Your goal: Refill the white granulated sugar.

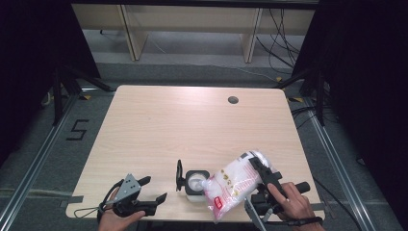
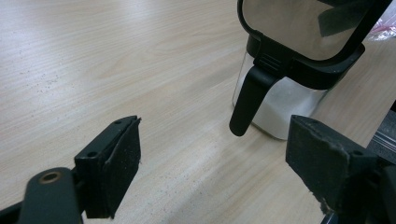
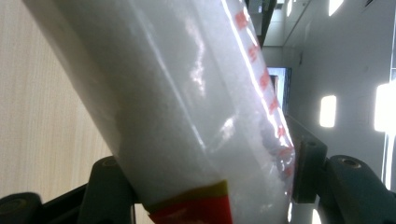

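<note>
Right gripper (image 1: 262,169) fingers clamp a tilted white bag (image 1: 231,183) at 3 o'clock of the jar (image 1: 196,185); left gripper (image 1: 153,189) fingers wide apart, empty

The desk (image 1: 192,120) is pale beige wood with fine lengthwise grain and one dark round hole (image 1: 233,100) near its far edge. The bag (image 1: 231,183) is clear plastic packed with white grains, printed in red lettering, with a red and yellow band at one end. The canister (image 2: 285,100) is clear glass with white contents, a black rim and black lid clasp. Both tools, left (image 1: 144,192) and right (image 1: 262,168), are black; the left carries a grey plate (image 1: 128,185). The floor (image 1: 43,159) is grey, marked with a black "5" (image 1: 78,130).
</note>
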Demonstrator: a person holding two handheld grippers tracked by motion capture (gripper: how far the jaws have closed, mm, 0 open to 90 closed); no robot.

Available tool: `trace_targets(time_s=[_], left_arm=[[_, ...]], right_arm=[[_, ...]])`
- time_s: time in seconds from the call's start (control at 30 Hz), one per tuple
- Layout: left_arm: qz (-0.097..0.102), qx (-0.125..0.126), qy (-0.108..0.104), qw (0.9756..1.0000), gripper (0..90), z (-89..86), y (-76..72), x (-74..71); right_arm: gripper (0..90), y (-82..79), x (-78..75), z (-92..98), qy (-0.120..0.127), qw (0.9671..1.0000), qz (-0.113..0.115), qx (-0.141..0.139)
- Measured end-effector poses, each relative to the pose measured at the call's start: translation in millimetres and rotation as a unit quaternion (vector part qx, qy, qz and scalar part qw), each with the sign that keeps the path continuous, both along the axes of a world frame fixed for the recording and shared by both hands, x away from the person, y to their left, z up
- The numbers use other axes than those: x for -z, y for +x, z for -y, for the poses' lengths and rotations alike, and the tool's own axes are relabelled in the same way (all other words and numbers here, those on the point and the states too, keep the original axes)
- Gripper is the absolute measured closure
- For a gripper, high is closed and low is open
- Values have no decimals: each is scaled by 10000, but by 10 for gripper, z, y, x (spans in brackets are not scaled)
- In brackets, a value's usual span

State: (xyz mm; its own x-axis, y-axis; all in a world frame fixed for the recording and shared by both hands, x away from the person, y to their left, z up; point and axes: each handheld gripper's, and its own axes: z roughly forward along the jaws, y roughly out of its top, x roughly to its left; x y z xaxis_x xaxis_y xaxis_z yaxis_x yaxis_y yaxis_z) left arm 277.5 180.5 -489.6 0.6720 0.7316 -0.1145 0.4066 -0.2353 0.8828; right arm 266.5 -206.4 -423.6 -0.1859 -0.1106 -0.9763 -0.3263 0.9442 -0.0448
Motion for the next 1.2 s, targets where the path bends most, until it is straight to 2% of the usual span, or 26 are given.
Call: trace_targets(time_s=[0.07,0.13,0.17,0.2,0.27,0.4,0.43,0.5,0.57,0.6,0.63,0.67,0.7,0.73,0.77,0.8,0.87,0.93,1.0,1.03,1.07,1.13,1.17,1.2], left_arm=[[0,-16,18,10000,175,0,-4,-3],[0,-2,-2,10000,175,-1,0,-1],[2,-5,-6,10000,175,0,0,-1],[8,-3,-1,10000,175,-1,0,-3],[3,-9,-5,10000,175,-1,2,-5],[41,31,87,9999,175,-3,-3,-7],[7,16,7,10000,175,3,-5,-4],[16,-8,-32,10000,175,2,-3,-9],[3,-11,-13,10000,176,0,2,-1],[-10,-33,28,10000,175,3,-4,-3],[42,23,84,10000,175,-2,1,-8],[41,47,45,10000,175,0,0,-10],[29,8,-26,10000,176,7,-3,-9],[27,13,-21,10000,176,3,-3,-11],[24,-16,-5,10000,175,2,-6,-12],[14,-16,-5,10000,175,0,-6,-10],[46,34,55,10000,175,-8,-2,-11],[25,16,-25,10000,175,5,-4,-8],[20,6,-8,10000,175,2,-4,-10],[19,4,-6,10000,175,1,-4,-10],[26,-10,-10,10000,175,2,-6,-10],[32,0,-21,10000,175,1,-5,-13],[34,-2,-6,10000,175,1,-7,-17],[34,0,-5,10000,175,1,-7,-17]], right_arm=[[427,-30,64,24,439,9985,-186,283],[427,7,-16,0,-74,9999,57,-59],[427,2,-9,4,-5,10000,28,-13],[427,-13,22,15,218,9997,-57,120],[427,-19,25,18,257,9995,-98,161],[427,-4,-17,15,78,10000,20,-5],[428,-4,-17,20,58,10000,9,-6],[427,-5,-18,28,109,9999,-24,48],[428,-9,-1,44,294,9995,-93,101],[428,-9,-7,50,283,9995,-97,107],[428,-7,-26,48,175,9998,-79,73],[428,-1,-46,47,76,10000,-19,14],[428,-4,-1,61,374,9991,-160,111],[428,-14,7,65,433,9987,-210,191],[428,2,-23,57,241,9996,-130,51],[428,-5,5,64,420,9988,-202,116],[428,-3,9,63,375,9991,-202,74],[428,0,25,61,385,9989,-252,62],[429,12,-2,51,196,9997,-173,-27],[429,15,9,54,243,9995,-203,-12],[429,17,50,63,444,9985,-324,46],[429,24,55,64,358,9988,-329,41],[429,24,62,72,436,9985,-318,49],[429,31,35,69,293,9992,-279,-5]])
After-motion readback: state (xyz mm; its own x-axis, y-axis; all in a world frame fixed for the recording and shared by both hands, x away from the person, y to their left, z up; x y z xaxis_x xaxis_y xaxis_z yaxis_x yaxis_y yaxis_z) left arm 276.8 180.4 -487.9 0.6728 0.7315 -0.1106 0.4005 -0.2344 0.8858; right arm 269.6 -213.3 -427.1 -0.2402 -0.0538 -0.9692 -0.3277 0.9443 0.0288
